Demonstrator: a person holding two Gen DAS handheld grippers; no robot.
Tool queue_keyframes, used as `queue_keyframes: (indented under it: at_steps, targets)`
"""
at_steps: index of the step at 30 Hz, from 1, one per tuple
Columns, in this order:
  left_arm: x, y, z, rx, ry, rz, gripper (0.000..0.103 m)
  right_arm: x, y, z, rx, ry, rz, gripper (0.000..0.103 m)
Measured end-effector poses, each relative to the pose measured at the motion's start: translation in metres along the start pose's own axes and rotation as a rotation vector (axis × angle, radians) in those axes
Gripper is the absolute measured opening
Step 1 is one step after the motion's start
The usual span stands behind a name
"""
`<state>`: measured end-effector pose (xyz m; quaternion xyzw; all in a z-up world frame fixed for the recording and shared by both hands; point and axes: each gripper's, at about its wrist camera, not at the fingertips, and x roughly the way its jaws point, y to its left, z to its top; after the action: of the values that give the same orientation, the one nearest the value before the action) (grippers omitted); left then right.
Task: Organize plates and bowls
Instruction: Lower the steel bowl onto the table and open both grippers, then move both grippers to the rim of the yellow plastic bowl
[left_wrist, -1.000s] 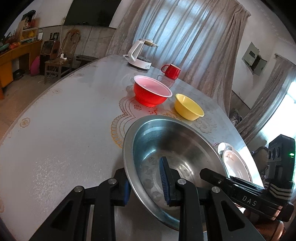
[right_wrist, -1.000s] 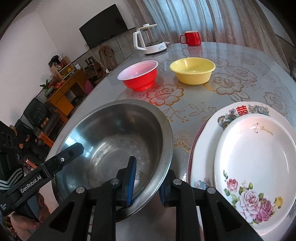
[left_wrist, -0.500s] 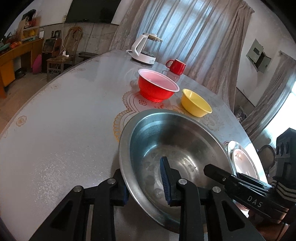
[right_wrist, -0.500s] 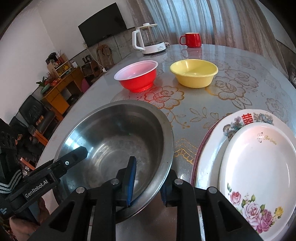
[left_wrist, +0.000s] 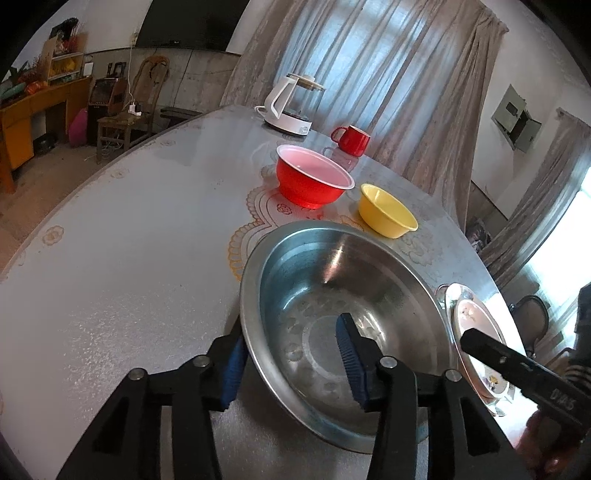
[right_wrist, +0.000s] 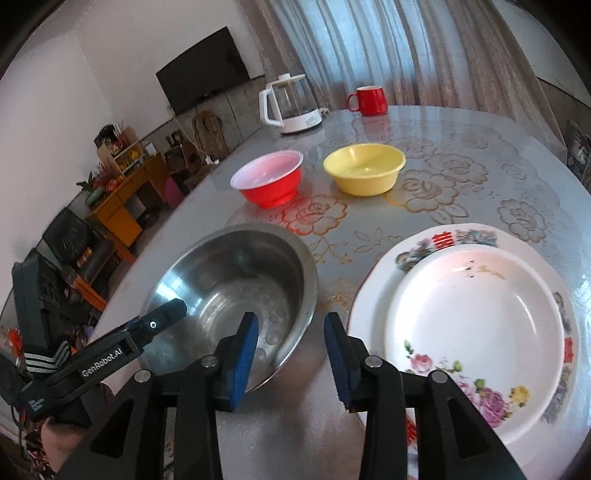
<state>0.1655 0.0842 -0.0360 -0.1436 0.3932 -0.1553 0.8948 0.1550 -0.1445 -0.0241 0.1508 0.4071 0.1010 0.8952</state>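
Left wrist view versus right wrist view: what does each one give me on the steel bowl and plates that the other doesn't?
Only the left wrist view shows the left gripper open astride the steel bowl rim, one finger inside, one outside.

Only the right wrist view shows the right gripper open astride the bowl's other rim, and the stacked plates in full: a small floral plate on a larger one. The left view catches only their edge.

Both show the bowl empty, the red bowl, yellow bowl, kettle and red mug.

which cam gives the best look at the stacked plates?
Right wrist. The stacked plates appear nearly whole there, smaller floral plate resting on the larger one, beside the steel bowl. Left wrist shows only an edge-on sliver beyond the bowl, partly hidden by the right gripper.
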Motion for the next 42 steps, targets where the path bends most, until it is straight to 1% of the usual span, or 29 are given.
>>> queue_keyframes:
  at_steps: [1,3,7,9,12,16,18,23,29,32,37,42]
  targets:
    - [-0.001,0.0,-0.001,-0.002,-0.002,0.0,0.051,-0.003,-0.001,0.0,0.004,-0.005,0.003,0.037]
    - [-0.003,0.0,-0.002,-0.004,-0.004,0.008,0.06,-0.006,-0.004,-0.001,0.011,-0.01,0.006,0.037]
    - [-0.01,0.0,-0.005,-0.005,-0.016,0.026,0.068,-0.008,-0.011,-0.007,0.039,-0.003,0.014,0.037]
    - [-0.014,0.0,-0.006,-0.012,-0.023,0.031,0.078,-0.008,-0.015,-0.01,0.047,0.0,0.018,0.037]
    - [-0.019,-0.001,-0.007,-0.029,-0.023,0.03,0.085,-0.011,-0.016,-0.013,0.049,-0.005,0.022,0.037]
    - [-0.023,-0.003,-0.009,-0.048,-0.01,0.026,0.089,-0.015,-0.019,-0.015,0.054,-0.015,0.024,0.037]
    - [-0.025,-0.006,-0.009,-0.046,-0.01,0.034,0.093,-0.016,-0.021,-0.015,0.058,-0.016,0.029,0.037]
    - [-0.032,-0.012,-0.004,-0.033,-0.02,0.061,0.096,-0.021,-0.026,-0.011,0.054,-0.018,0.028,0.037]
    - [-0.042,-0.025,0.008,-0.005,-0.058,0.066,0.099,-0.031,-0.039,0.007,0.049,-0.055,-0.006,0.037]
    - [-0.041,-0.033,0.01,0.02,-0.063,0.063,0.1,-0.035,-0.05,0.022,0.065,-0.072,-0.046,0.037]
    - [-0.035,-0.043,0.015,0.046,-0.046,0.05,0.1,-0.031,-0.071,0.054,0.075,-0.069,-0.095,0.037]
    - [-0.031,-0.052,0.025,0.056,-0.039,0.023,0.1,-0.021,-0.091,0.088,0.087,-0.057,-0.1,0.037]
